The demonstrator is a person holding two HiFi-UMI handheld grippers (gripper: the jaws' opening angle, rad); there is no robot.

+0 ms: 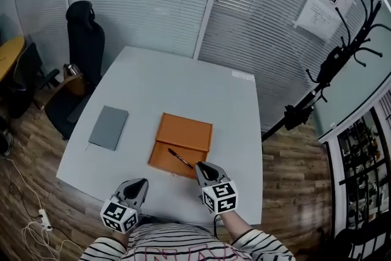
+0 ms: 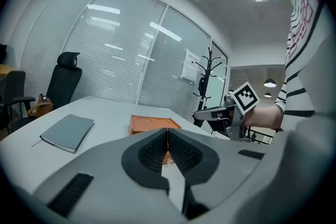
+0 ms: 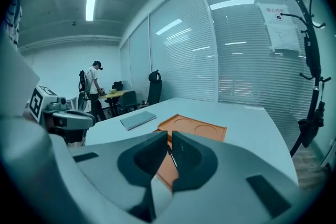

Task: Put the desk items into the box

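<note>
On the white table (image 1: pixel 183 79) lies a flat orange box (image 1: pixel 186 129), with a black pen (image 1: pixel 180 158) slanting across its near edge. My right gripper (image 1: pixel 200 166) sits at the pen's near end. In the right gripper view its jaws (image 3: pixel 169 136) stand almost together with the pen (image 3: pixel 170 155) in the narrow slit between them. Left of the box lies a grey notebook (image 1: pixel 109 127). My left gripper (image 1: pixel 142 182) hovers at the table's near edge, shut (image 2: pixel 167 131) with nothing in it.
A black office chair (image 1: pixel 85 33) stands at the table's far left corner and a black coat stand (image 1: pixel 342 58) to the right. Glass walls with blinds close the back. A power strip with cables (image 1: pixel 41 217) lies on the wooden floor.
</note>
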